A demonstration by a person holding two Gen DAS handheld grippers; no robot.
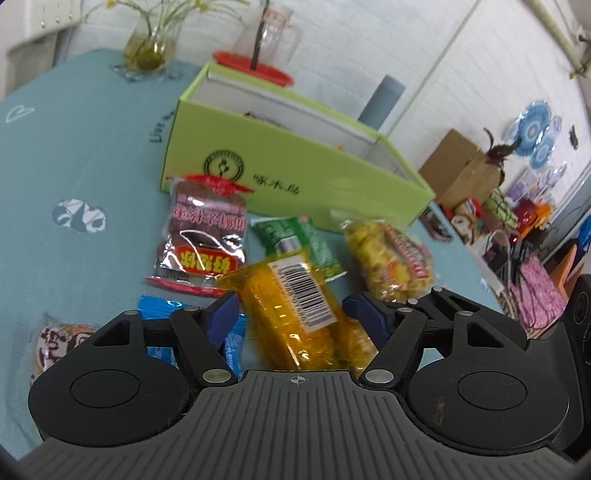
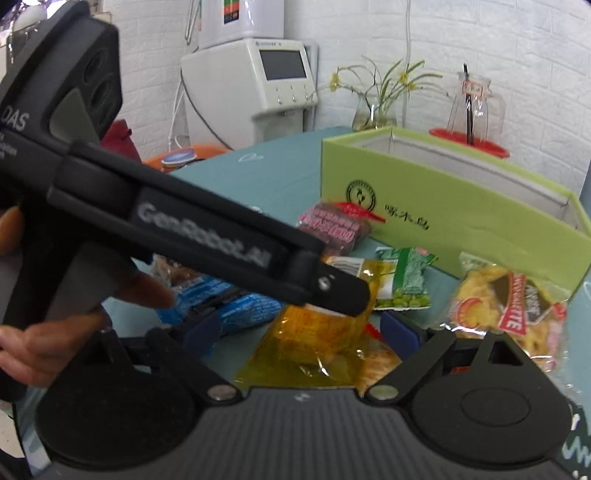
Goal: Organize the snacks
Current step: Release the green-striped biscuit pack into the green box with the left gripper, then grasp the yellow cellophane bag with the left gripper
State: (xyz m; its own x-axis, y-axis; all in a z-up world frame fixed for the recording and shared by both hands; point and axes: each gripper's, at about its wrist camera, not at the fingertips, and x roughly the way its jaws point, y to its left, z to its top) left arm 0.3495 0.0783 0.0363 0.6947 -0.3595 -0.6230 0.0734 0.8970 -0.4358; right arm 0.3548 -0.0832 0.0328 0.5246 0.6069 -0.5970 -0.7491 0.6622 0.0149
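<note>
Now we look along our left gripper (image 1: 291,314) at a scatter of snack packets on the teal tablecloth (image 1: 85,147). Its blue pads (image 1: 221,319) stand apart on either side of a yellow transparent packet with a barcode label (image 1: 295,306); we see a gap on each side, so the claw is released and presses on nothing. Beyond that packet lie a green packet (image 1: 295,240), a dark red foil packet with red and yellow print (image 1: 203,236) to its left and a clear bag of yellow crisps (image 1: 388,258) to its right. A blue wrapper (image 1: 159,306) sits under the left finger, and a brown-and-white packet (image 1: 55,339) lies at the far left edge.

Behind the snacks stands the open lime-green box (image 1: 295,166) with a white lining; something dark lies inside, but we cannot tell what. Past it are a glass vase with yellow flowers (image 1: 151,48) and a glass jug on a red tray (image 1: 269,33).

From the right wrist, our right gripper (image 2: 299,328) is also released, its jaws wide over the same yellow packet (image 2: 317,343) without touching it. The left gripper's black body (image 2: 177,229), held by a hand (image 2: 74,314), crosses in front, its finger reaching over that packet. The crisps bag (image 2: 506,306) lies just right of our right finger.
</note>
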